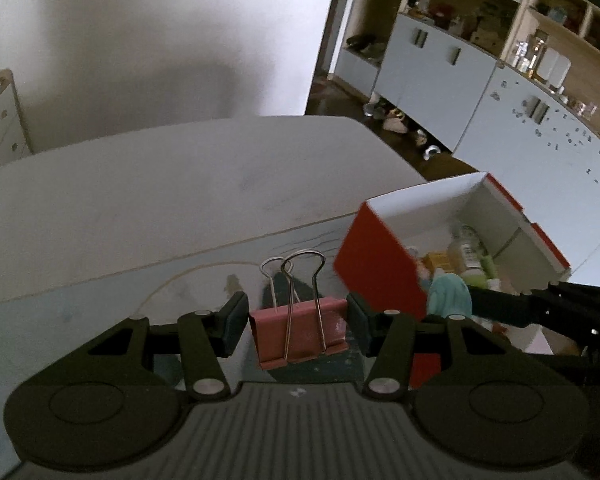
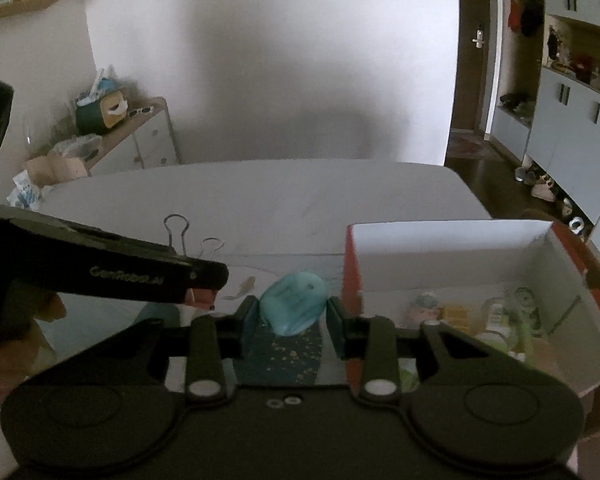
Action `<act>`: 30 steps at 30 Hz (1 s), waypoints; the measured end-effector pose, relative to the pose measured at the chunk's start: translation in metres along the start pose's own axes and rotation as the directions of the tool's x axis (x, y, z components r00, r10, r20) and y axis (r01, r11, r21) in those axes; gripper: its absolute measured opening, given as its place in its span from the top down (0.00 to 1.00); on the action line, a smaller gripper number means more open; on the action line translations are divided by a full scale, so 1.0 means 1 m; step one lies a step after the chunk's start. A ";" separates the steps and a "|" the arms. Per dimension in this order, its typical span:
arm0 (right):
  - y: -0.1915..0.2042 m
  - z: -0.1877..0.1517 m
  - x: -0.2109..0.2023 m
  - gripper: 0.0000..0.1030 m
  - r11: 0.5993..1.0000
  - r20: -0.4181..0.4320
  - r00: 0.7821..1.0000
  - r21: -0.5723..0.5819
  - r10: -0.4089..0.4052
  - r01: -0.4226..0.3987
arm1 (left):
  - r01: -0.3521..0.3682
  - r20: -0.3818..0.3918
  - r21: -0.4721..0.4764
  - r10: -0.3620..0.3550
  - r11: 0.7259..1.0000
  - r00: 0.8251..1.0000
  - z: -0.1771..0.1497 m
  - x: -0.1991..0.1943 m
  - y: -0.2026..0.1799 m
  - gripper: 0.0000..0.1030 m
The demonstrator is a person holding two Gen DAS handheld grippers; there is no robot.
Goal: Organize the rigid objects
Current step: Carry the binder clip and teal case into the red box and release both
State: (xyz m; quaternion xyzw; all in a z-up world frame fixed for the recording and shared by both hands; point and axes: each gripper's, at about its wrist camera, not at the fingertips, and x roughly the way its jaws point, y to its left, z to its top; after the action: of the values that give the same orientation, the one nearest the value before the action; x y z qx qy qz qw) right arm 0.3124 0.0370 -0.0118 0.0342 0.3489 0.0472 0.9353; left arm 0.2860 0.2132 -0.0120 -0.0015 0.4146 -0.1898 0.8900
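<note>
left gripper (image 1: 297,330): jaws clamped on a pink binder clip (image 1: 300,334), one pad on each end of its body. the clip sits square between the fingertips, wire handles (image 1: 296,280) standing up and away from the camera. clip is held clear above the table (image 1: 180,184).

right gripper (image 2: 292,320): jaws clamped on a teal rounded object (image 2: 294,308), smooth and pebble-shaped, with a small hole near its top edge. it fills the gap between the pads and rises above them, tilted a little toward the box. what it is exactly, cannot tell.

landmark: the red and white box (image 2: 440,256), open at the top, standing on the table. the teal object hangs just left of the box's red side wall and outside it. the binder clip is further left of the box, beside the teal object; in the right wrist view only its wire handles show above the black body of the left gripper.

inside the box: a clutter of small items (image 2: 480,312), among them a small bottle with a label (image 1: 470,254) and something green; details too blurred to name.

beyond the box: pale blue cupboards with open shelves (image 1: 440,56). left of the box, against the white wall, a low white cabinet (image 2: 140,144) with loose things on top.

a hand (image 2: 16,344) shows on the left gripper's grip, at the left edge of the right wrist view.
</note>
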 end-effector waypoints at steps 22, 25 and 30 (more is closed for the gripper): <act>-0.127 -0.016 -0.032 0.65 0.998 0.004 1.000 0.061 -0.001 0.001 | -0.011 0.000 0.100 0.011 0.995 1.000 0.011 0.010 -0.119 0.48; -0.145 -0.020 -0.030 0.65 0.998 -0.006 1.000 0.066 -0.001 0.001 | -0.020 -0.011 0.107 0.021 0.994 1.000 0.013 0.023 -0.136 0.48; -0.168 -0.026 -0.024 0.65 0.998 -0.030 1.000 0.060 -0.004 0.006 | -0.036 -0.032 0.118 0.040 0.992 0.999 0.018 0.046 -0.158 0.48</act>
State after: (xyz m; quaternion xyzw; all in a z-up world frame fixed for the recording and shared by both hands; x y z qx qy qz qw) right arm 0.2877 -0.1320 -0.0322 0.0608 0.3641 0.0350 0.9287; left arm 0.2733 0.0483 -0.0085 0.0619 0.4178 -0.1968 0.8848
